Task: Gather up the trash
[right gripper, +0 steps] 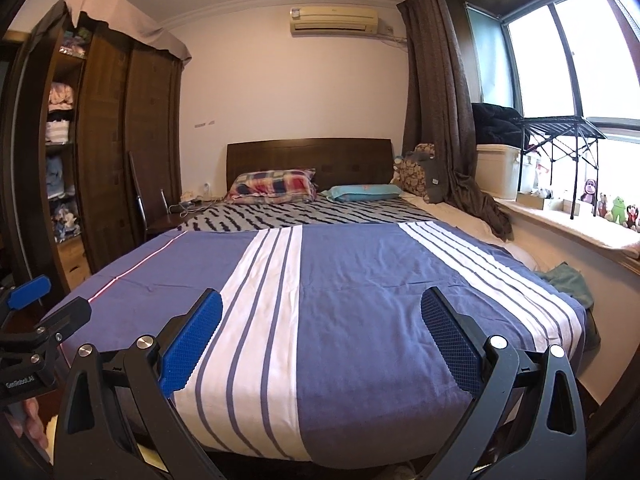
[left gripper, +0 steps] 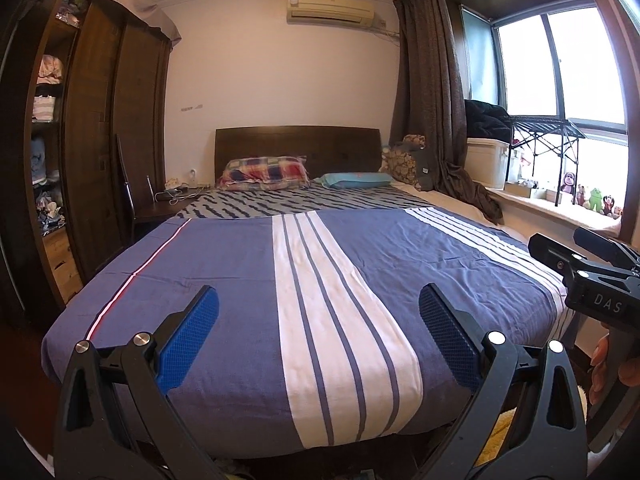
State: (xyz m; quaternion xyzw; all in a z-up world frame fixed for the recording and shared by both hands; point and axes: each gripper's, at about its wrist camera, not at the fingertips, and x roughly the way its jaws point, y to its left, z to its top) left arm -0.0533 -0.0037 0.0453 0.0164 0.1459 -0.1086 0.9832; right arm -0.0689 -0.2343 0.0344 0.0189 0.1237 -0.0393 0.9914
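Both the left gripper and right gripper are held spread, nothing between them, at lower frame above the blue striped bedspread.

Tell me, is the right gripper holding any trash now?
No. The right gripper is open, its blue fingers wide apart with only the striped bed cover between them.

I have both grippers level and side by side, pointing forward. My left gripper has its 2 blue-padded fingers spread wide, nothing between them. My right gripper is spread just as wide and empty. Each handle is held from below by a hand, only partly in view.
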